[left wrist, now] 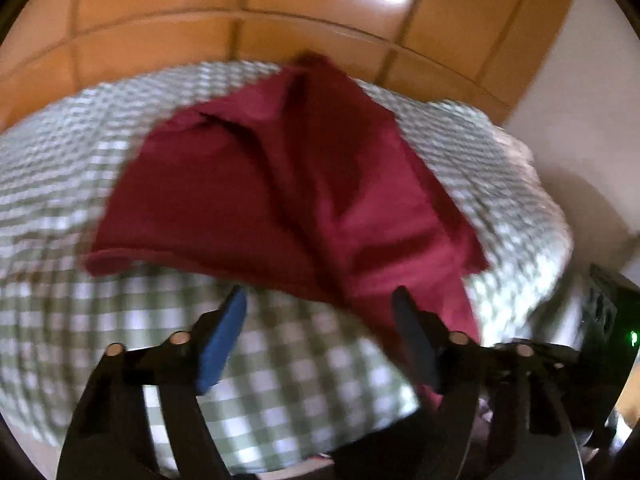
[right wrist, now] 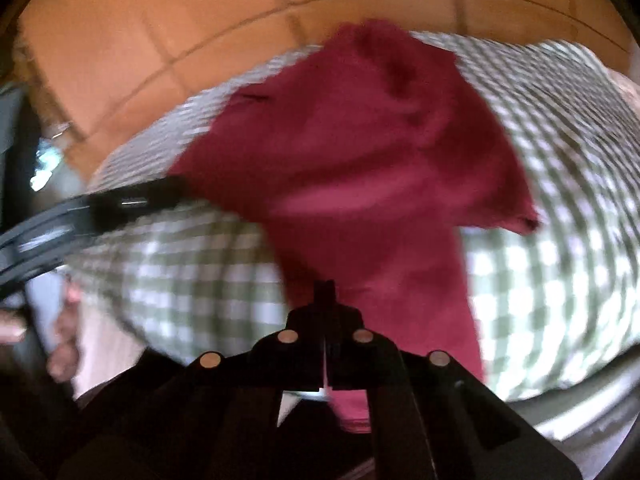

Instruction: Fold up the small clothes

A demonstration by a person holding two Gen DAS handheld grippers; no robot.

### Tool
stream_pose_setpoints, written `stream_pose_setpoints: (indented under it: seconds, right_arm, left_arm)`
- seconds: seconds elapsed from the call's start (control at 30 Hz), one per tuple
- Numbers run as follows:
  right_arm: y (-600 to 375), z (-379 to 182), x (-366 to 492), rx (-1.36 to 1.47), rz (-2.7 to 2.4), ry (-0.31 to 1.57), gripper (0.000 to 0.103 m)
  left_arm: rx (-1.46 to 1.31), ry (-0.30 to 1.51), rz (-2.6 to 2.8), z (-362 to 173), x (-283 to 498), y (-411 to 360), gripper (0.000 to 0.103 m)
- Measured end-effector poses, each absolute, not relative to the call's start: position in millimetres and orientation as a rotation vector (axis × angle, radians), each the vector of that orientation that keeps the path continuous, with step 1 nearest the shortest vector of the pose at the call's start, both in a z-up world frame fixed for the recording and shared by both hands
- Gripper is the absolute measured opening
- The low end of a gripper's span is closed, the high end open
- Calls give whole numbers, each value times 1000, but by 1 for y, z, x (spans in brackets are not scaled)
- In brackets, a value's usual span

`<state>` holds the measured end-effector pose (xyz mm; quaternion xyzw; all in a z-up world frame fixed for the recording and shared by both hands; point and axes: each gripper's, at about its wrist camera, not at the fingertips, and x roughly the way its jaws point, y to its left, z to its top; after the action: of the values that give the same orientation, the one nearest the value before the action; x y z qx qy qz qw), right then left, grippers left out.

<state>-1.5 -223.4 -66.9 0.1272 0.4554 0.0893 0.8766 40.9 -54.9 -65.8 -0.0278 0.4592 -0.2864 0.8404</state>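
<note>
The right gripper (right wrist: 326, 292) is closed on the maroon garment's (right wrist: 360, 168) near edge; the left gripper (left wrist: 320, 320) stands open, empty, the same hem just ahead.

Right gripper (right wrist: 328, 292) closed, jaws together at near edge of dark red garment (right wrist: 360, 152). Garment lies crumpled on green checked cloth (right wrist: 192, 276). Frame blurred.

Left claw (left wrist: 320, 334) gapes wide, pointing downward; right claw (right wrist: 325, 292) seems pressed fully closed.
</note>
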Motion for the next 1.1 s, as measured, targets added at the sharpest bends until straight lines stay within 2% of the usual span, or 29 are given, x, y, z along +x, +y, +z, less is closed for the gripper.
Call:
stream_pose_setpoints:
  seconds: [0.13, 0.17, 0.27, 0.37, 0.43, 0.47, 0.53, 0.57, 0.93, 1.03, 1.07, 1.1]
  right_arm:
    - [-211, -48, -4, 222, 238, 899, 0]
    - [-221, -47, -4, 249, 187, 889, 3]
    - [-253, -51, -2, 264, 11, 850, 75]
    - [-275, -66, 2, 288, -47, 868, 73]
    - [-285, -89, 10, 335, -52, 937, 67]
    - [-285, -98, 13, 341, -51, 975, 57]
    - [-281, -99, 12, 295, -43, 972, 16]
    - [-273, -96, 14, 291, 26, 992, 4]
    - [-177, -38, -7, 154, 410, 877, 4]
    - [-151, -34, -7, 109, 469, 849, 4]
    - [-144, -32, -5, 102, 481, 840, 4]
    - [-139, -31, -3, 97, 483, 836, 4]
  left_arm:
    - [-127, 1019, -664, -69, 57, -63, 71]
    - [-121, 1012, -664, -68, 59, -65, 71]
    - [-86, 988, -646, -64, 61, -69, 71]
    - [-76, 975, -650, -64, 58, -70, 71]
    - [-82, 973, -662, -64, 56, -68, 71]
    - [-84, 972, -670, -64, 56, -67, 71]
    - [-82, 973, -686, -65, 56, -67, 71]
    - [-88, 979, -703, -65, 57, -68, 71]
    - [-208, 1118, -933, -69, 70, -86, 71]
    - [-156, 1138, -986, -69, 66, -93, 69]
    - [-125, 1133, -979, -69, 64, -95, 43]
    - [-66, 1122, -942, -70, 63, -96, 10]
